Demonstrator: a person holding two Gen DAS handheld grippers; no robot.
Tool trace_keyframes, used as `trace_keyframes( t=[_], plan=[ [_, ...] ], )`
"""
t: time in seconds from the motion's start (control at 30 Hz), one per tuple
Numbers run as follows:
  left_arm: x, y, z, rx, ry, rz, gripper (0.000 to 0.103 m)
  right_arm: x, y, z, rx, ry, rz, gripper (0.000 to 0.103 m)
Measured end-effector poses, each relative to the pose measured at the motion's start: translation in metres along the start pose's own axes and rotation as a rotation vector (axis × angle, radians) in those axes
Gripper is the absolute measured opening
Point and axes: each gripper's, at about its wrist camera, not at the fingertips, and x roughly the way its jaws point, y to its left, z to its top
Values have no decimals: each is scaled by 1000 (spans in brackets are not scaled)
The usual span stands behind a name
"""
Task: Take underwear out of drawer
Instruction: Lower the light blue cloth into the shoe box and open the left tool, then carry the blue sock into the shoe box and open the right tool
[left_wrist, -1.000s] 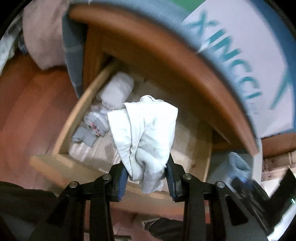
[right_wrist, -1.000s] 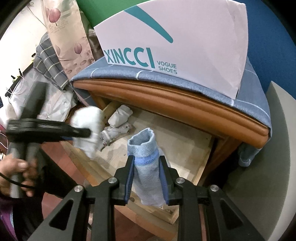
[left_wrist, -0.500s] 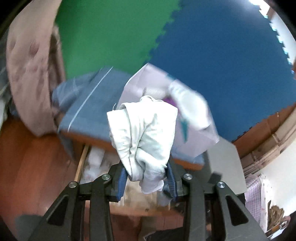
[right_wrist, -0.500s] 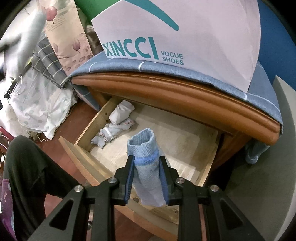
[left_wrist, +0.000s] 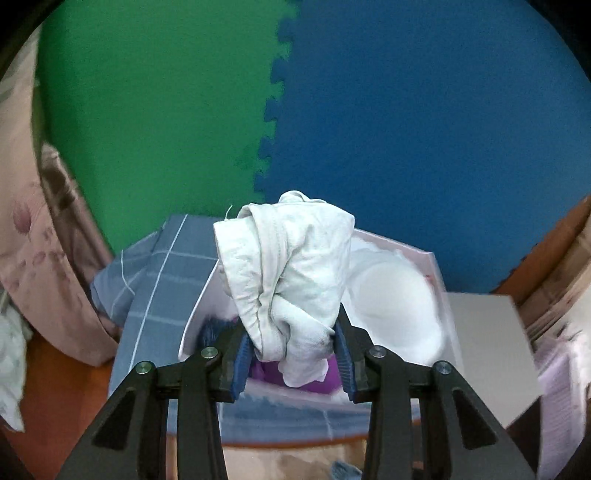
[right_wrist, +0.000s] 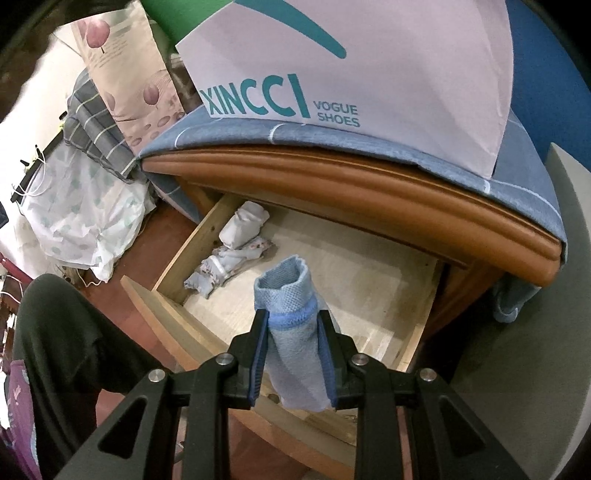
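Two rolled pale garments (right_wrist: 236, 251) lie in the open wooden drawer (right_wrist: 369, 295) under a white "XINCCI VOGUE SHOES" bag (right_wrist: 369, 66), the left tongs (left_wrist: 291, 354) clamped on crumpled white underwear (left_wrist: 288, 273), the right tongs (right_wrist: 293, 354) on light-blue mesh underwear (right_wrist: 291, 332).

Wall of interlocking foam mats — green panel (left_wrist: 155, 110) at 10 o'clock, blue panel (left_wrist: 424, 110) at 2. Wooden nightstand (right_wrist: 369, 192) draped in blue checked cloth (right_wrist: 524, 166). Reddish wood floor (left_wrist: 55, 387) at 8 o'clock; floral curtain (right_wrist: 122, 74) at 11 — lighting dim.
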Motion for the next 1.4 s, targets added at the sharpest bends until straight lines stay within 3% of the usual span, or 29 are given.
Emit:
trace_keyframes(
  t=[0.3,0.43,0.5,0.53,0.63,0.87,0.93,1.03,1.23,1.4],
  plan=[
    [75,3,19,34,68,96,41,9,2,-2,-8,34,8,26],
    [93,5,22,30,96,103,54,17,5,-3,-21,63,9,26],
    [94,3,21,40,81,136,71,19,7,-4,-28,71,8,26],
    [92,2,19,47,66,138,80,20,8,-4,-31,74,10,26],
    [78,-7,11,88,7,153,84,21,9,-4,-37,79,9,26],
    [31,-34,-15,226,-119,321,103,29,9,-6,-46,106,-10,26],
    [12,-38,-24,249,-153,356,103,33,10,-6,-52,115,-19,26],
    [-13,-33,-36,232,-168,326,103,37,10,-8,-54,127,-31,26],
    [-49,-10,-63,150,-169,299,103,40,11,-11,-65,132,-43,26],
    [-60,14,-92,121,-134,331,103,43,11,-12,-64,143,-56,26]
  ],
)
